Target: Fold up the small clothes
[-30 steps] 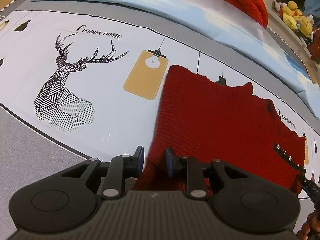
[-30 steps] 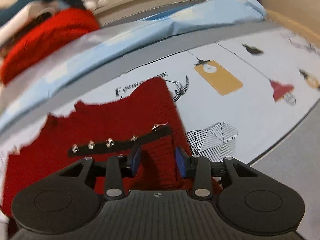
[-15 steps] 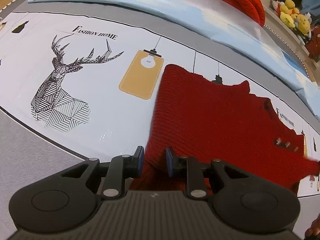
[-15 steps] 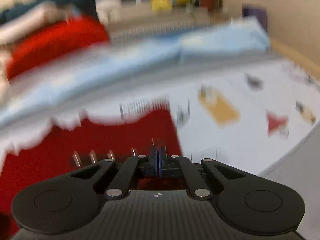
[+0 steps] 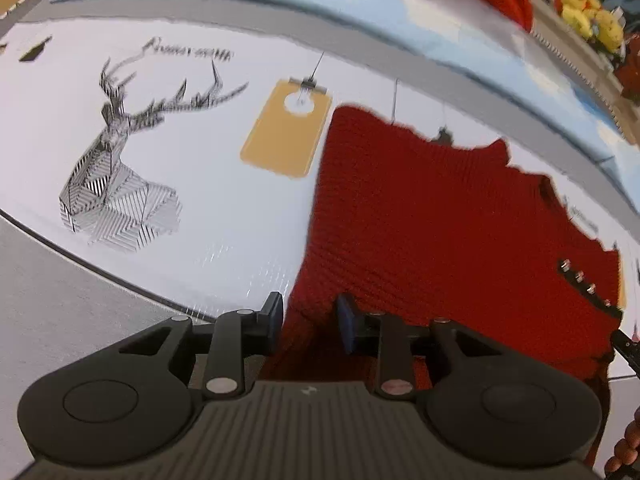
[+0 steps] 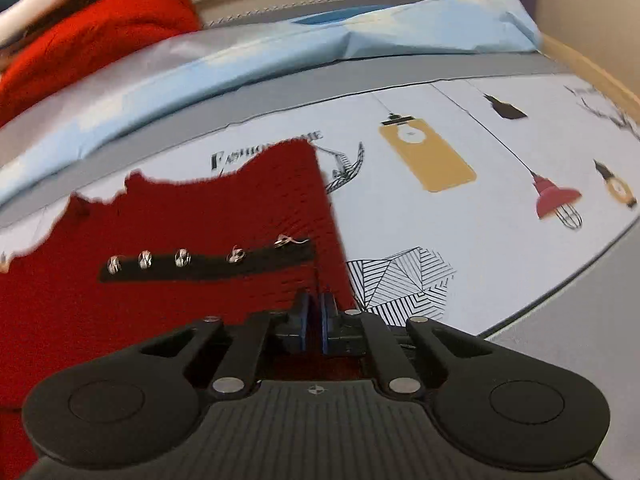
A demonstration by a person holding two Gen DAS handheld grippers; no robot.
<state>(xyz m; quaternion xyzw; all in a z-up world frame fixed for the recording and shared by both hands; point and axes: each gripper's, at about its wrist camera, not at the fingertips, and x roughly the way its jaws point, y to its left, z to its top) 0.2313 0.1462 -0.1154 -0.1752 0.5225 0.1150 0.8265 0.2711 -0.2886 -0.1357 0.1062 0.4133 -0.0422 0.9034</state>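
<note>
A small red knit garment (image 5: 432,220) lies flat on a printed white bedsheet (image 5: 224,208). It also shows in the right wrist view (image 6: 192,208), with a black strap of silver studs (image 6: 208,264) across it. My left gripper (image 5: 308,320) is open, its pads straddling the garment's near left corner. My right gripper (image 6: 314,322) is shut on the garment's near right edge, just below the strap.
A light blue quilt (image 6: 280,52) and another red knit item (image 6: 80,48) lie along the far side of the bed. Yellow plush toys (image 5: 592,20) sit on a shelf beyond. A grey band (image 5: 60,320) borders the sheet near me.
My right gripper closed from open onto the garment's right edge. My left gripper stayed open at the left corner, with slight camera shift.
</note>
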